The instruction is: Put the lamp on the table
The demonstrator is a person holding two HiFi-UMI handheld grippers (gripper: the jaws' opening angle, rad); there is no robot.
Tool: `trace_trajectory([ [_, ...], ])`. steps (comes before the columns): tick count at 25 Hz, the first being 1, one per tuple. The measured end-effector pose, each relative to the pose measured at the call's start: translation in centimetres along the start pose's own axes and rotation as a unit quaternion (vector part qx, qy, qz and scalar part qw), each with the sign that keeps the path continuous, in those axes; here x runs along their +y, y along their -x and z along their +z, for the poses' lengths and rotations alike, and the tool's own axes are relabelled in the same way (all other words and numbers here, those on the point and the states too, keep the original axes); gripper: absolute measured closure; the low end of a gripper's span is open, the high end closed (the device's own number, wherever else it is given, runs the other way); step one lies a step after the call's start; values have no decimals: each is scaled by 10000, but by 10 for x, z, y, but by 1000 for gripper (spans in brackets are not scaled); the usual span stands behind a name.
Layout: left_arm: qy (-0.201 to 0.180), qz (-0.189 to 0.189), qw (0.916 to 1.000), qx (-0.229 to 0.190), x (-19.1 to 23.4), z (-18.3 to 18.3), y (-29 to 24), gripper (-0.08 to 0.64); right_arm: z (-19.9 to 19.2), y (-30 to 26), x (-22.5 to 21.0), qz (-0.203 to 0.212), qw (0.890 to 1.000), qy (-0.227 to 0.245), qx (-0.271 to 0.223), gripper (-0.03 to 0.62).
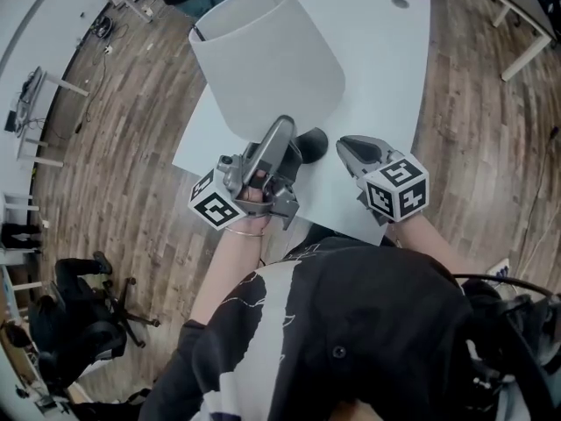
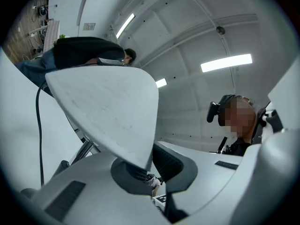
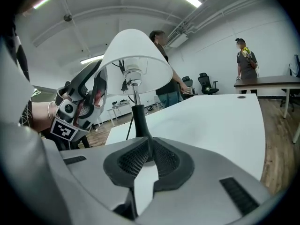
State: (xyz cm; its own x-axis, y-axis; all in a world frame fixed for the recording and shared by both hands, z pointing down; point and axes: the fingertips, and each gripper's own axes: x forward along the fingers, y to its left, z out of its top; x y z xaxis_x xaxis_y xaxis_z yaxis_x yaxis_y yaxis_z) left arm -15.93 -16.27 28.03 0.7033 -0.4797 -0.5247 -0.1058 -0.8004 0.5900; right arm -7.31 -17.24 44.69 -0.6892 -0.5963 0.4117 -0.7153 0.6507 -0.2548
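Wood floor [image 1: 131,130]. Black office chair [image 1: 83,310] lower left. Standing person in dark top [image 3: 165,64]; second person [image 3: 244,62] behind dark desk [image 3: 267,82]. Ceiling strip lights [image 2: 226,62] on.

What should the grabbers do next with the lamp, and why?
Probably ease the lamp farther onto the table before letting go. The left gripper pinches the shade, the right gripper is closed on the black base, and that base sits close to the table's near edge, where it might tip off.
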Motion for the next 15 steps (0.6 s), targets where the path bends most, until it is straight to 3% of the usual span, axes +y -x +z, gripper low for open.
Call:
trace_trajectory([
  [15, -108, 422, 9990, 76, -1, -20, -22, 546, -27, 88, -57, -183, 9996, -107, 196, 553],
])
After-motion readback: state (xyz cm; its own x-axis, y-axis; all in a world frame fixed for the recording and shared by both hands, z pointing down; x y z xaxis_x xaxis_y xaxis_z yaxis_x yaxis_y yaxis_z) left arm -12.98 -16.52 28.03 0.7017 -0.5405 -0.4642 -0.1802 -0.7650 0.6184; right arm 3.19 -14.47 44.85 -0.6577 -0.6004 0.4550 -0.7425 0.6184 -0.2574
